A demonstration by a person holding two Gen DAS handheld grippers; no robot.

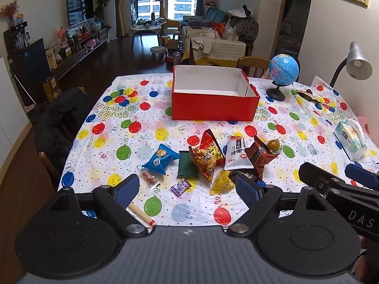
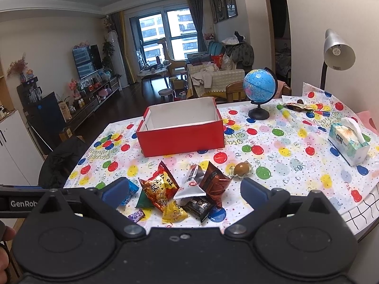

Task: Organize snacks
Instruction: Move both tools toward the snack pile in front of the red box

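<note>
Both grippers, left gripper (image 1: 187, 190) and right gripper (image 2: 183, 193), gape wide and empty, tilted down above the snack packets (image 1: 208, 158) before the red box (image 1: 214, 105)

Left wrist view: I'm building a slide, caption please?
Open left gripper hovers over scattered snack packets before an empty red box on a balloon tablecloth.

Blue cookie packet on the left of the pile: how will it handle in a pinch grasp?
The blue cookie packet looks puffed like a pillow, so probably light and squashy; a hard squeeze may crush what is inside. Its film looks glossy, so it may slip. It lies flat on the tablecloth, so a push should slide it, not roll it.
</note>
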